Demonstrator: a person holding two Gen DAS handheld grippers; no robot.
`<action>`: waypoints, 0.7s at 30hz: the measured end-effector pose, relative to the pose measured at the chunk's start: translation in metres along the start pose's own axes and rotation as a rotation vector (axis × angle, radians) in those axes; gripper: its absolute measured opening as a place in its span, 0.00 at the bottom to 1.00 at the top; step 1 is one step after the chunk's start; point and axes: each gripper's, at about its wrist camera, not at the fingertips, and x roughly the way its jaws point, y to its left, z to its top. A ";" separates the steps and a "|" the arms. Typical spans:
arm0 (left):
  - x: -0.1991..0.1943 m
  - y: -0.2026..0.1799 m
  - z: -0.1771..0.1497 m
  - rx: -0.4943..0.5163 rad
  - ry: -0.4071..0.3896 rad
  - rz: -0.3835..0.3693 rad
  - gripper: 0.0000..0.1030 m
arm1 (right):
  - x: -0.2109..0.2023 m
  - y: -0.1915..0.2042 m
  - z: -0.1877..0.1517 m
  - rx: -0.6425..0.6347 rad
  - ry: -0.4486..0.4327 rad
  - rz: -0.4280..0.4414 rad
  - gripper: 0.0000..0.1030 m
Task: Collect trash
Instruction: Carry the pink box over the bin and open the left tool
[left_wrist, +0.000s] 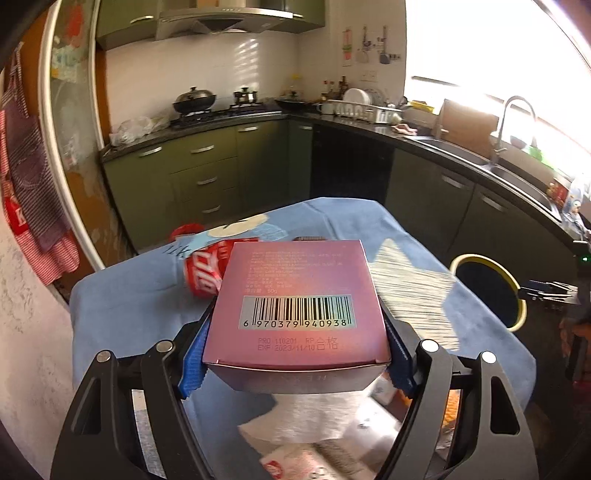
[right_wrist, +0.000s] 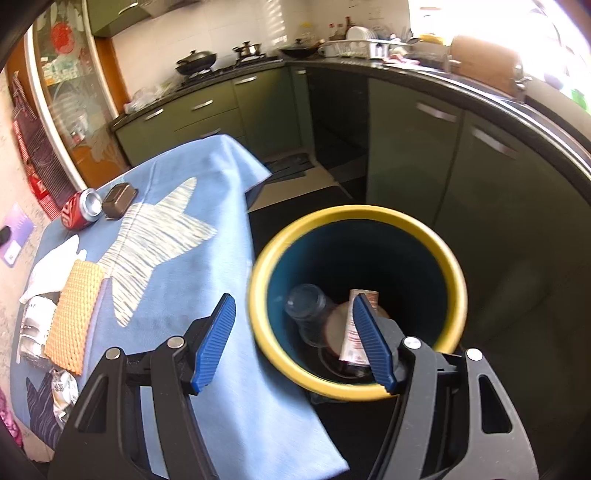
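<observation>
My left gripper (left_wrist: 295, 354) is shut on a pink box (left_wrist: 299, 302) with a barcode and holds it above the blue-clothed table (left_wrist: 122, 310). A red cola can (left_wrist: 201, 273) lies just beyond it; it also shows in the right wrist view (right_wrist: 79, 210). My right gripper (right_wrist: 291, 332) is open and empty, over the table's right edge and the yellow-rimmed bin (right_wrist: 354, 218). The bin holds a clear bottle (right_wrist: 308, 314) and a tube (right_wrist: 356, 332). The bin also shows in the left wrist view (left_wrist: 487, 258).
On the table lie a brown box (right_wrist: 118, 201), an orange foam net (right_wrist: 75, 317), white tissue (left_wrist: 295, 417) and foil wrappers (right_wrist: 35, 328). Green cabinets (left_wrist: 207, 173), a stove and a sink (left_wrist: 509, 173) ring the room.
</observation>
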 end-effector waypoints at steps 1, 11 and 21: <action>-0.001 -0.011 0.004 0.013 0.004 -0.028 0.74 | -0.003 -0.006 -0.003 0.009 -0.006 -0.012 0.61; 0.044 -0.184 0.052 0.190 0.113 -0.319 0.74 | -0.030 -0.083 -0.035 0.136 -0.039 -0.091 0.61; 0.138 -0.324 0.059 0.289 0.251 -0.397 0.75 | -0.044 -0.124 -0.062 0.227 -0.053 -0.106 0.63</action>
